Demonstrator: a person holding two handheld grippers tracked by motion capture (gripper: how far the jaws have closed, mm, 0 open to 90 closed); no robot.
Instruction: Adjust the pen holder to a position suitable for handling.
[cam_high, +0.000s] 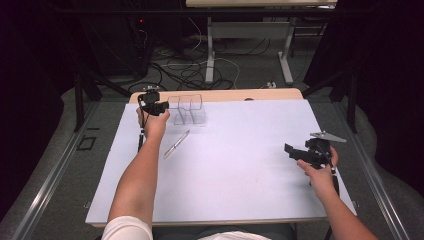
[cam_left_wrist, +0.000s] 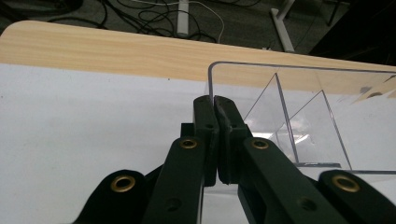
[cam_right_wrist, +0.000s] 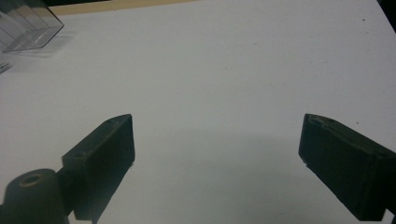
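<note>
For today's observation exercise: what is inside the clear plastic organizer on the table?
The clear plastic organizer has clear dividers inside, and its compartments look empty. The left gripper pinches its near wall, and its jaws cover a small strip of that wall. A pen lies outside on the table.

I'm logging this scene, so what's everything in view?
Organizer: one, clear, divided, far left of sheet.
Pen: one, clear and silvery, lying on sheet near the organizer.
Sheet: one, white, covering the table.
Table: one, wood edge at the far side.
Cables: several, black and white, on the floor beyond.
Left gripper: one, black, shut on the organizer's wall.
Right gripper: one, black, open over bare sheet.
Forearms: two, from the bottom.
</note>
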